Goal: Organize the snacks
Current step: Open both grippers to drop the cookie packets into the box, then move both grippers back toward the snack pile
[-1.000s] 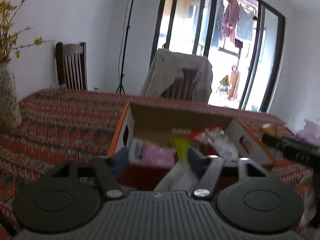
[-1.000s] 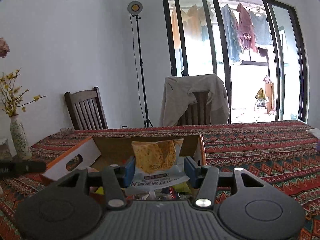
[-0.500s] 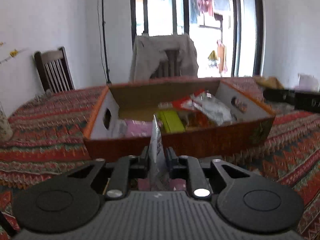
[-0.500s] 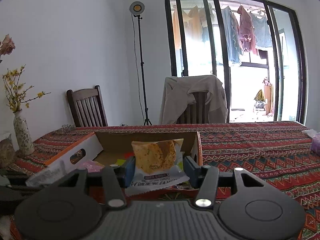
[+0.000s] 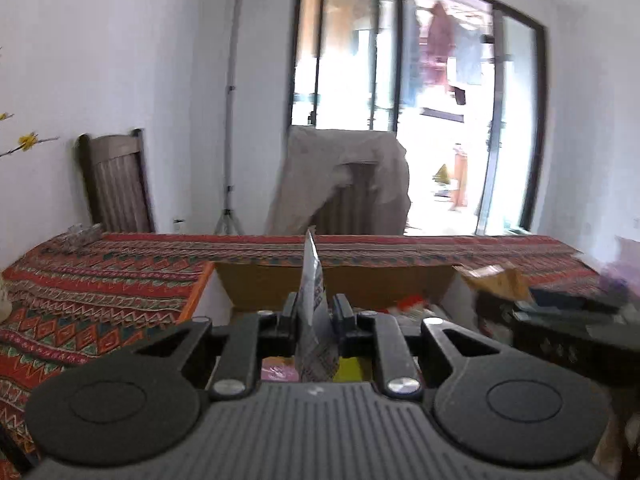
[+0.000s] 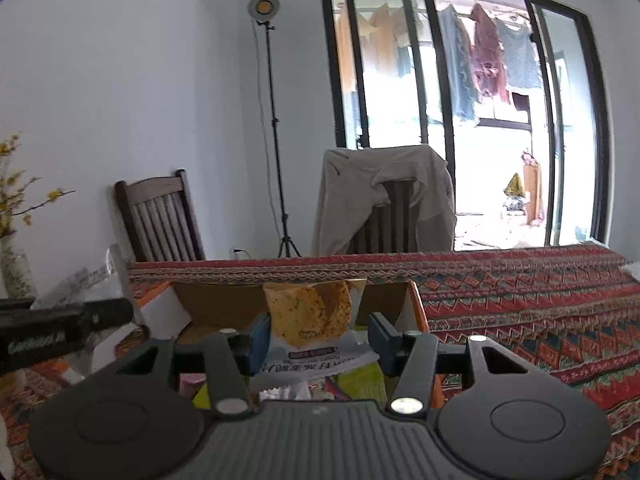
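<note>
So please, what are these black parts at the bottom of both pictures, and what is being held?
Each picture comes from a small camera fixed on a hand-held gripper, a tool with two fingers; a person carries one in each hand. The black shapes below are the tool itself.

In the left view, the left gripper is shut on a thin silvery packet, seen edge-on. In the right view, the right gripper is shut on a snack bag with a yellow-brown picture.

Both are over an open cardboard box holding more snacks. The box stands on a table with a red patterned cloth. Behind stand two chairs and a glass door.
</note>
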